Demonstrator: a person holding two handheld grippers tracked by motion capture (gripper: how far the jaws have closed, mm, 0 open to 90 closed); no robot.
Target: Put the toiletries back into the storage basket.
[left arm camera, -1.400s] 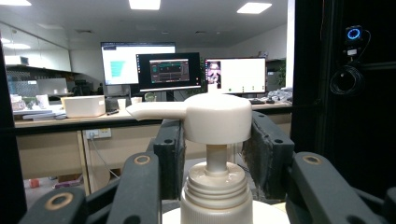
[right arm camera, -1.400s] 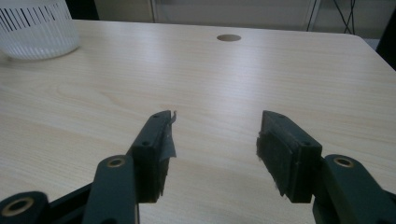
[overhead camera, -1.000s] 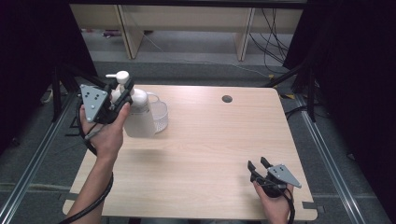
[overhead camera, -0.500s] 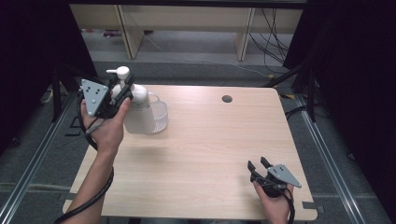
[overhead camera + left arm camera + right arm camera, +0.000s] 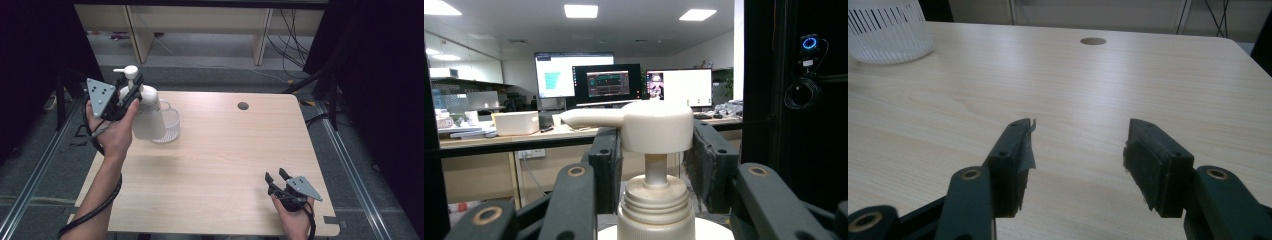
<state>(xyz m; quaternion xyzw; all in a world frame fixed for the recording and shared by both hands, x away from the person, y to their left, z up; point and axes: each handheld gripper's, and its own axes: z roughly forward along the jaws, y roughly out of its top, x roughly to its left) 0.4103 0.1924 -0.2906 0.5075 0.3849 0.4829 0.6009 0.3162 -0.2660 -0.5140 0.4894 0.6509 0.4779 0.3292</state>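
Note:
A white pump bottle [image 5: 150, 117] hangs upright above the table's far left corner, lifted off the wood. My left gripper [image 5: 134, 90] is shut on its neck, just under the pump head [image 5: 131, 71]. In the left gripper view the pump head [image 5: 655, 125] and ribbed cap [image 5: 656, 205] stand between the two pads [image 5: 606, 165] of my left gripper [image 5: 655, 132]. My right gripper [image 5: 274, 174] rests near the front right edge, open. Its jaws stand wide apart with nothing between them in the right gripper view [image 5: 1080, 127].
A white slotted basket [image 5: 171, 125] stands on the table right beside the bottle, also seen as a basket [image 5: 888, 30] in the right gripper view. A round cable hole [image 5: 243, 106] lies at the back of the wooden table [image 5: 225, 150]. Metal frames flank both sides.
My left gripper has risen a little with the pump bottle and drifted slightly right. The right gripper has stayed where it was.

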